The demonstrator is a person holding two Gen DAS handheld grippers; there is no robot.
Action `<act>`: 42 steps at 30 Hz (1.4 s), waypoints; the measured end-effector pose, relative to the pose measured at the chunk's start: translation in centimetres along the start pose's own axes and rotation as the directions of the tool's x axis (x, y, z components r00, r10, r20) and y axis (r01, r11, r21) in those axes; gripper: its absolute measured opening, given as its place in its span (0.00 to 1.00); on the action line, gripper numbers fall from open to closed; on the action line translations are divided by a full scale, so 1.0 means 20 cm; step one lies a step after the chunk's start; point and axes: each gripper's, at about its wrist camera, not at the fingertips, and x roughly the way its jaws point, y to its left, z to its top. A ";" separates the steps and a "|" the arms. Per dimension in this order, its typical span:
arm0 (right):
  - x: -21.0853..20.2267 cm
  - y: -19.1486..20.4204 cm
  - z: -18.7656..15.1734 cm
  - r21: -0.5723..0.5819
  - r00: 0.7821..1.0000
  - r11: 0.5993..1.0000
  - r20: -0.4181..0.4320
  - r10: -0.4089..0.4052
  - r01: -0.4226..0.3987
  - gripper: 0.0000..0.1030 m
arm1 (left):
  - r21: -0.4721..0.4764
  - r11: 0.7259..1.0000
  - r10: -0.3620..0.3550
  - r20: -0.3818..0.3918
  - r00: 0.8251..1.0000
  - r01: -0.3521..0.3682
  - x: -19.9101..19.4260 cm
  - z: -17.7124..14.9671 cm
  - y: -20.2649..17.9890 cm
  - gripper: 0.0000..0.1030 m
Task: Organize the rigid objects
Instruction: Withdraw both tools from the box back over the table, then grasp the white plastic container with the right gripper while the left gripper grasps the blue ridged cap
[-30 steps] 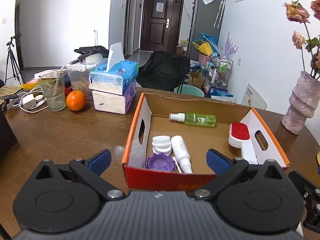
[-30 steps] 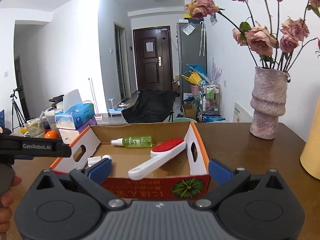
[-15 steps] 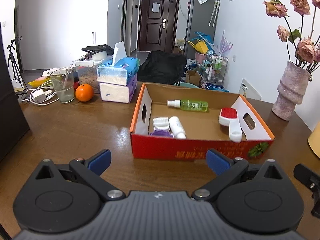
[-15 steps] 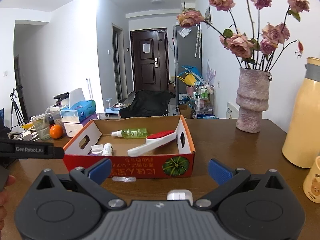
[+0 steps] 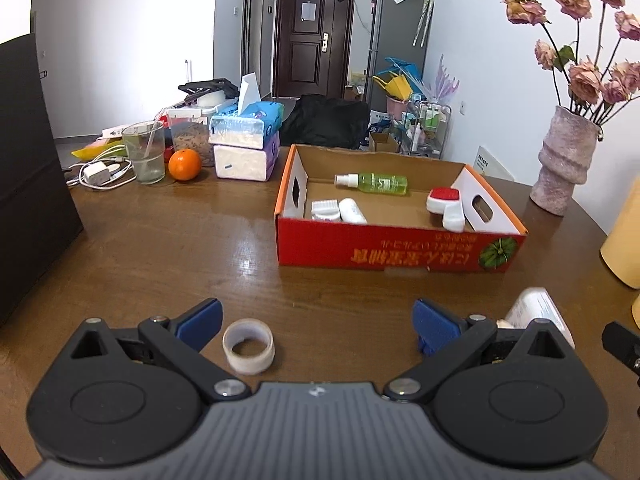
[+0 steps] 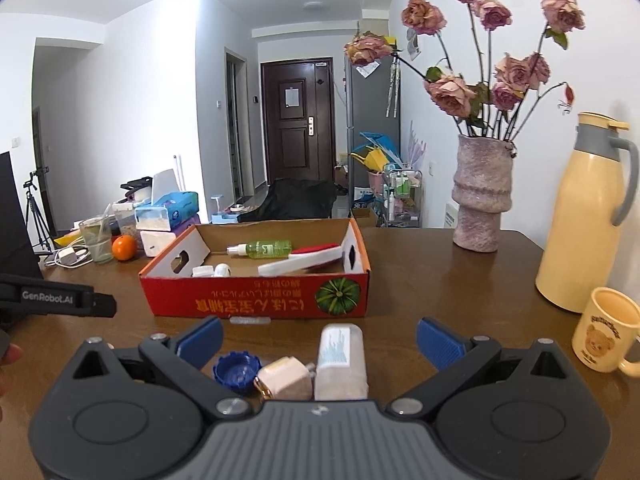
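Note:
A red cardboard box stands on the brown table and holds a green spray bottle, a red-and-white brush, a white bottle and a white cap. My left gripper is open and empty in front of the box, with a tape roll between its fingers near the left one. A white bottle lies by its right finger. My right gripper is open over a white bottle, a beige plug and a blue cap.
Tissue packs, an orange, a glass and a charger with cable stand at the back left. A vase of dried roses, a yellow thermos and a bear mug stand on the right. A dark panel is at the left.
Both grippers have pulled back from the box toward the near edge. The tape roll, blue cap, plug and white bottle have come into view. Both stay open.

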 end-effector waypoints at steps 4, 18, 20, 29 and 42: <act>-0.07 -0.03 -0.05 -0.005 1.000 1.000 -0.003 -0.022 0.022 1.00 | 0.005 1.000 -0.007 -0.011 1.000 0.007 -0.04 -0.07 0.00 1.00; -0.13 -0.06 -0.18 0.002 0.999 1.000 -0.041 -0.023 0.023 1.00 | 0.020 0.999 -0.026 -0.077 0.997 0.027 -0.04 -0.24 -0.03 1.00; -0.12 -0.06 -0.20 0.003 0.999 1.000 -0.048 -0.025 0.025 1.00 | 0.024 0.999 -0.027 -0.087 0.996 0.029 -0.03 -0.26 -0.04 1.00; -0.04 -0.08 -0.23 -0.012 0.995 1.000 -0.093 -0.027 0.026 1.00 | 0.031 0.999 -0.027 -0.114 0.993 0.030 0.03 -0.28 -0.07 1.00; 0.21 -0.04 -0.21 -0.120 0.990 0.992 -0.129 -0.054 0.038 0.99 | 0.021 1.000 -0.006 -0.145 0.989 0.009 0.13 -0.26 -0.09 1.00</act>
